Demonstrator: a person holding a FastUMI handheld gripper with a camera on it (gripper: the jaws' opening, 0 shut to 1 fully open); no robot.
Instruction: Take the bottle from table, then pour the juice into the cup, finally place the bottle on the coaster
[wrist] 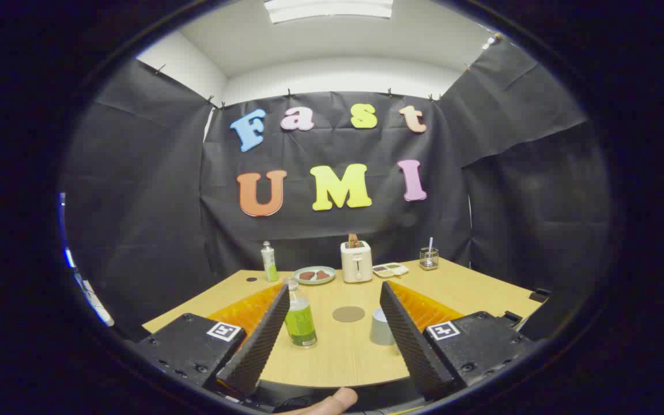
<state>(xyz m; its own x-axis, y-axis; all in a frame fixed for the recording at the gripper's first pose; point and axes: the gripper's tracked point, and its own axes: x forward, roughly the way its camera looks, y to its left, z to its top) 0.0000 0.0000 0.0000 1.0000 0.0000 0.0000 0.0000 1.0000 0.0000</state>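
A clear bottle (300, 316) with green juice and a green label stands upright on the wooden table (332, 357), just inside my left finger (263, 337) and a little beyond its tip. A grey cup (383, 327) stands close to my right finger (407, 334), partly hidden by it. A round brown coaster (348, 314) lies flat between bottle and cup, slightly farther off. My gripper (332, 294) is open wide above the near table edge, with nothing between its fingers.
Along the table's far side stand a second green bottle (269, 262), a plate with food (314, 275), a white toaster (356, 261), a small tray (390, 269) and a wire holder (429, 259). A fingertip (332, 402) of a person shows below the gripper.
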